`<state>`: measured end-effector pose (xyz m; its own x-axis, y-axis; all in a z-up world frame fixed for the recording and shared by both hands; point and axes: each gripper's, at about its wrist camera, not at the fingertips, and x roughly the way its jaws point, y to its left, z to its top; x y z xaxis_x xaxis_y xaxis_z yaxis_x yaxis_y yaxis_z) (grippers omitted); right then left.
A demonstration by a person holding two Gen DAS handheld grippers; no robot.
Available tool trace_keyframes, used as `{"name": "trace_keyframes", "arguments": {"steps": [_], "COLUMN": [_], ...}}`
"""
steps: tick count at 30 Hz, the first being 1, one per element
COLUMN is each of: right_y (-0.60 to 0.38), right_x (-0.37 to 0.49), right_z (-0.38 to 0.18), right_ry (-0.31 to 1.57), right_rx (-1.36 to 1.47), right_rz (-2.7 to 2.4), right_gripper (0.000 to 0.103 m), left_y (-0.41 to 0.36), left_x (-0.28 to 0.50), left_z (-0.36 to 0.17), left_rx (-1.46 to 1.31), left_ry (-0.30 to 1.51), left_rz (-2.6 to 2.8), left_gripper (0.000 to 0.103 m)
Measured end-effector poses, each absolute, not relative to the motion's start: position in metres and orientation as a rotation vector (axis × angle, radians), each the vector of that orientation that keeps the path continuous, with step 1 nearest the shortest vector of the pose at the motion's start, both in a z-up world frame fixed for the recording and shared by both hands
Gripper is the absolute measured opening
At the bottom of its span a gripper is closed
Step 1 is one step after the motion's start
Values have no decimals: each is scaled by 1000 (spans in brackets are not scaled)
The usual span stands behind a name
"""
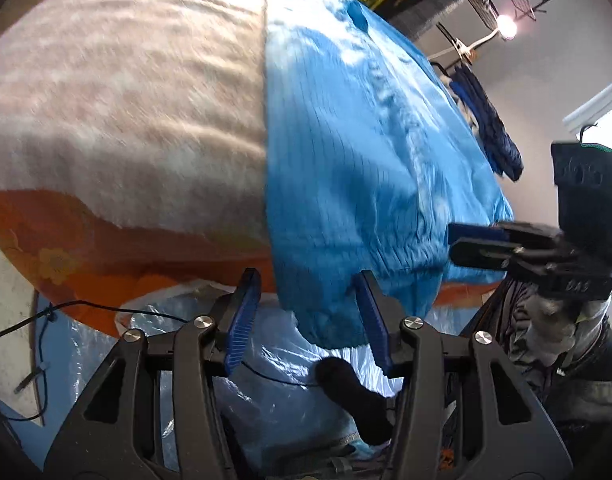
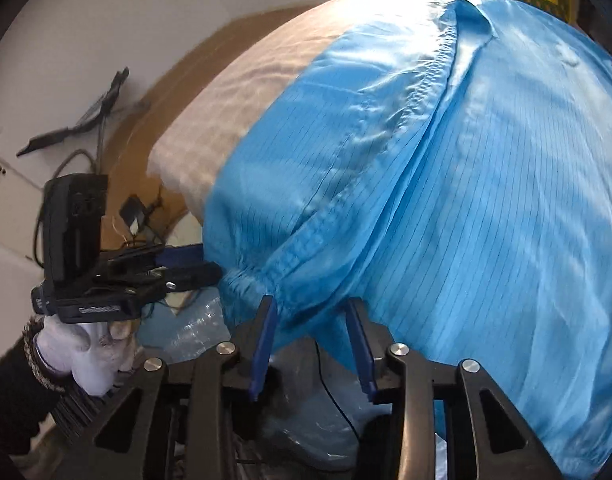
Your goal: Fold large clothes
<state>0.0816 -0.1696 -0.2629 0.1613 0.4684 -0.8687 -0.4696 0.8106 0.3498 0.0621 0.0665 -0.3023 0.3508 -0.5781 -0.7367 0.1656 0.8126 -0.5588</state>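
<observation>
my left gripper [image 1: 310, 320] stands part open, its blue pads [image 1: 242, 320] clear of cloth; the hem of the blue pinstriped garment [image 1: 366, 160] hangs just at the right pad, toward 1 o'clock, not pinched. my right gripper [image 2: 312, 340] is also part open, and the gathered cuff [image 2: 258, 284] sits just above its left pad at 11 o'clock, untouched as far as i can tell. the garment lies spread over a beige blanket [image 1: 126, 100] on the bed, running away toward 12 o'clock. to do this well i judge i should slide each pad under the near edge, take one layer only, close both together, then lift evenly so the slippery cloth does not skew.
</observation>
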Motion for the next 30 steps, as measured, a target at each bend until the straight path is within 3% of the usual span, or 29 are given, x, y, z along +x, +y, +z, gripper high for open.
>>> {"name": "trace_keyframes", "arguments": {"steps": [4, 6, 10, 11, 12, 14, 18, 22, 24, 30], "right_y": [-181, -191, -196, -193, -189, -183, -176, -176, -183, -224], "right_x": [90, 95, 101, 103, 104, 104, 101, 96, 90, 76], "right_z": [-268, -273, -281, -283, -285, -286, -291, -284, -267, -201], "right_ry": [1281, 1316, 1345, 1348, 1351, 1354, 1341, 1318, 1254, 1056], "right_rx": [158, 303, 412, 406, 385, 355, 209, 183, 159, 187], "right_rz": [715, 760, 778, 771, 762, 762, 690, 706, 711, 706], "right_gripper": [41, 50, 56, 53, 35, 11, 1, 12, 34, 38], "left_y": [62, 64, 65, 66, 66, 69, 59, 46, 45, 50], "left_x": [65, 64, 59, 57, 55, 50, 49, 41, 31, 11], "left_z": [-300, -297, -286, -282, -277, -267, -270, -261, -249, -190], "left_rx": [-451, -465, -437, -437, -438, -428, -279, -163, -117, -63], "left_ry": [1103, 1093, 1060, 1051, 1040, 1006, 1037, 1034, 1001, 833], "left_rz": [-537, -549, -551, -551, -551, -547, -469, -423, -413, -376], "left_gripper": [24, 13, 5, 4, 4, 4, 4, 8, 11, 12]}}
